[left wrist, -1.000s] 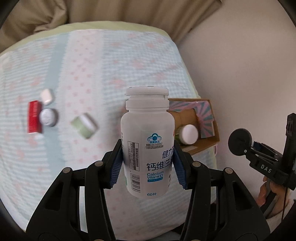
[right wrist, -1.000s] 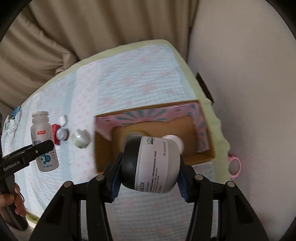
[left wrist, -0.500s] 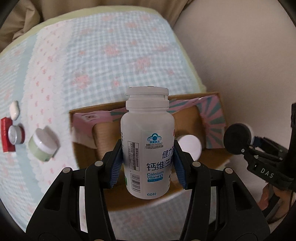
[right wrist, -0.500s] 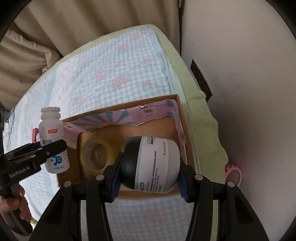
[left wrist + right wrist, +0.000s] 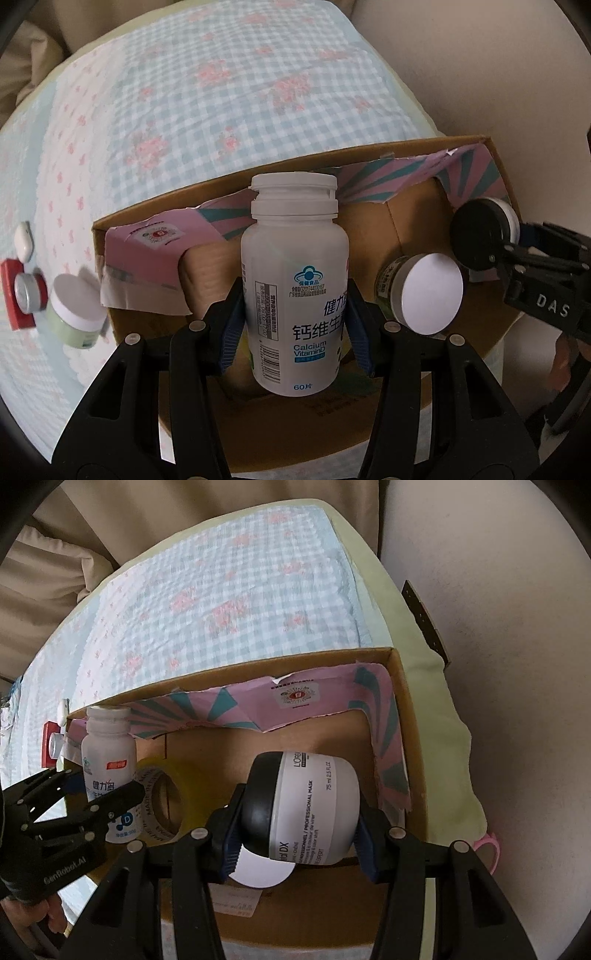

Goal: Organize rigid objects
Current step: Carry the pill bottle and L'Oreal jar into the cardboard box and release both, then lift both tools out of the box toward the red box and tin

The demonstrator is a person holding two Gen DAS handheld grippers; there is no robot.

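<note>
My left gripper (image 5: 293,325) is shut on a white calcium vitamin bottle (image 5: 293,295), held upright over the open cardboard box (image 5: 258,173). My right gripper (image 5: 295,823) is shut on a white hair-mask jar with a black lid (image 5: 306,805), held on its side over the same box (image 5: 402,701). The bottle shows at the left of the right wrist view (image 5: 109,760); the jar's black lid shows at the right of the left wrist view (image 5: 480,232). Inside the box lie a white-lidded jar (image 5: 424,295) and a roll of tape (image 5: 166,797).
The box sits near the right edge of a checked bedcover (image 5: 221,92), with a wall to the right. Left of the box lie a pale green jar (image 5: 75,317), a red box with a small round tin (image 5: 22,295) and a small white object (image 5: 25,240).
Both grippers moved forward and down over the box with their loads; the box now fills more of each view. The loose items slid to the left edge.
</note>
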